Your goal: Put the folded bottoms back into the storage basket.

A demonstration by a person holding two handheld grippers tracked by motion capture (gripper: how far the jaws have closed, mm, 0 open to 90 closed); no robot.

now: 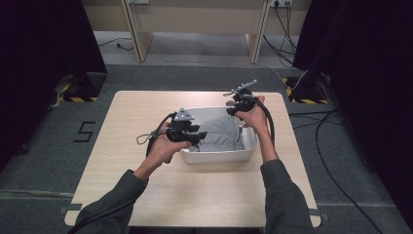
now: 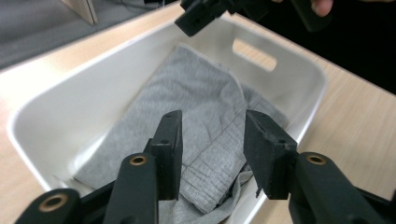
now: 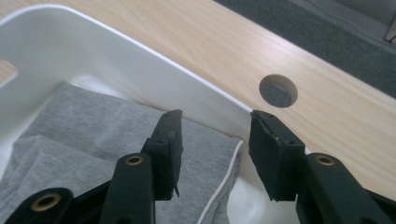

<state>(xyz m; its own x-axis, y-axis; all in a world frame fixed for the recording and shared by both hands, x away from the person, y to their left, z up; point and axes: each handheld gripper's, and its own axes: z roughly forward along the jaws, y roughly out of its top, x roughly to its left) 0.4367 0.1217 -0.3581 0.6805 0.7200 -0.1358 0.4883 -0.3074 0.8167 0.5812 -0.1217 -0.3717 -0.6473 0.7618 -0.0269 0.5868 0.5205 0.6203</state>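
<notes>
A folded grey garment (image 1: 219, 134) lies in a white plastic bin (image 1: 219, 157) at the middle of the wooden table. My left gripper (image 1: 197, 134) hovers over the bin's left end; its jaws are open above the garment's ribbed hem (image 2: 205, 158), with nothing between them (image 2: 212, 119). My right gripper (image 1: 234, 108) is at the bin's far right corner. In the right gripper view its jaws (image 3: 215, 116) are open, just over the garment's edge (image 3: 93, 126) and the bin's rim (image 3: 140, 46). The right gripper (image 2: 201, 18) also shows at the top of the left gripper view.
The bin has a handle slot (image 2: 252, 53) in its end wall. A round cable hole (image 3: 278, 90) is cut in the tabletop beyond the bin. Bare table (image 1: 195, 195) lies in front of the bin. Cables (image 1: 336, 175) trail on the floor to the right.
</notes>
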